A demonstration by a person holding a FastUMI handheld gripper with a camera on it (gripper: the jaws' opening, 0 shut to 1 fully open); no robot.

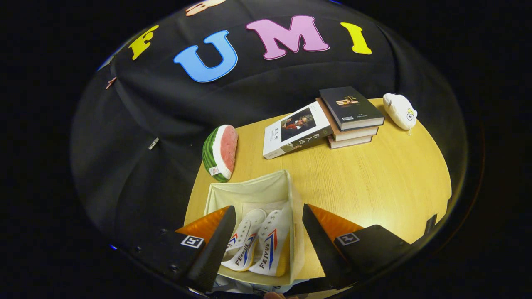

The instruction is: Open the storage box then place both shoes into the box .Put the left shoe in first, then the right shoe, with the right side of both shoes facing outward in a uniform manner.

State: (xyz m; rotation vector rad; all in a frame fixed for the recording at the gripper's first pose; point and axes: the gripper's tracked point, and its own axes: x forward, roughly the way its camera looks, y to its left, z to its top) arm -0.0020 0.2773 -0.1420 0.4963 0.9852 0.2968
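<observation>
An open cream fabric storage box [249, 189] stands on the wooden table right below my fingers. Two white canvas shoes lie in it side by side on their sides, toes pointing away from me: one shoe [245, 243] on the left, the other shoe [272, 243] on the right against the box's right wall. Both show red and blue stripes on the upturned side. My gripper [266, 245] hovers above the shoes, open, with nothing between its fingers. The near part of the box is hidden behind the fingers.
A watermelon-slice plush [220, 153] stands beyond the box to the left. A white book [296, 135] leans on a stack of books [351, 120] at the back. A white plush toy [400, 110] lies at the far right. Bare wooden table [374, 187] stretches right of the box.
</observation>
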